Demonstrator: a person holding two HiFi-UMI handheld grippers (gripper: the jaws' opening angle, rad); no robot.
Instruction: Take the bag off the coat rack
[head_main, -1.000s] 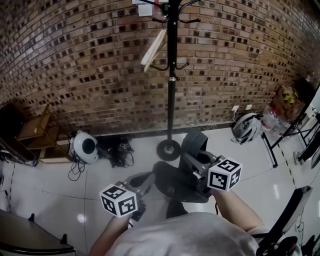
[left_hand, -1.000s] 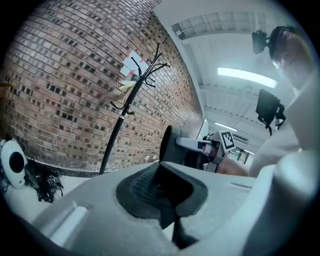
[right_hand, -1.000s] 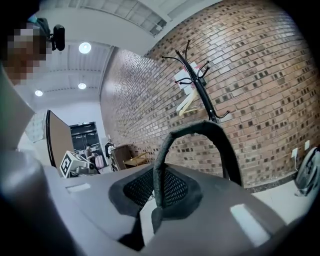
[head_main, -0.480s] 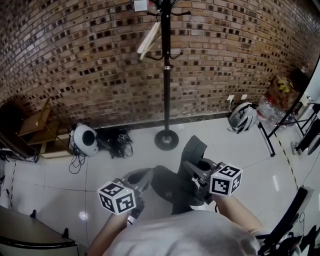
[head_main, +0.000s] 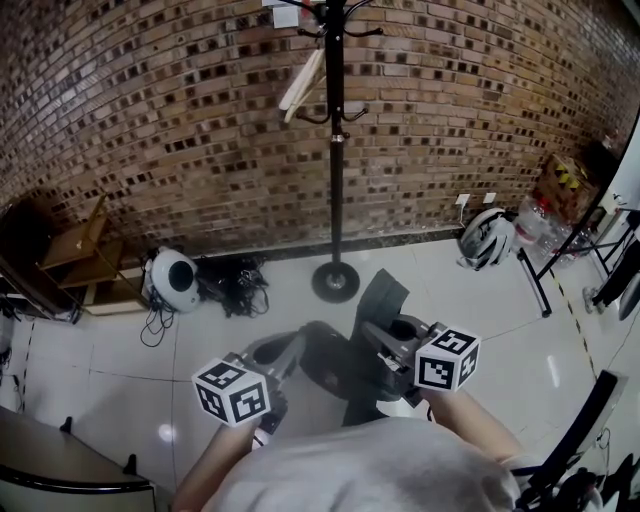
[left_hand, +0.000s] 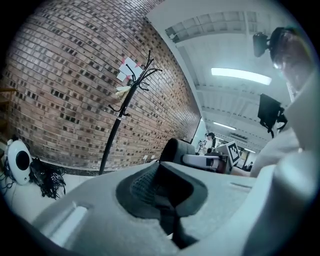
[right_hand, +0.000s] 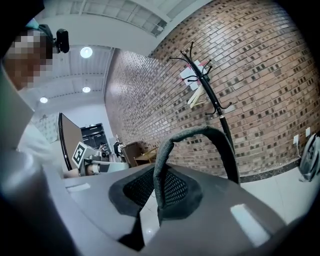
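The black coat rack stands against the brick wall, and no bag hangs on it. The dark grey bag hangs low between my two grippers, away from the rack's base. My right gripper is shut on the bag's strap, which arches up out of its jaws. My left gripper is at the bag's left side, its jaws shut on a dark strip of the bag. In the left gripper view the rack stands ahead to the left.
A wooden hanger hangs on the rack. A white round device and black cables lie by the wall at left, next to a wooden shelf. A helmet and black stand legs are at right.
The rack has drifted slightly left and farther off in the head view. Both grippers stay shut on the bag, which has shifted a little with them.
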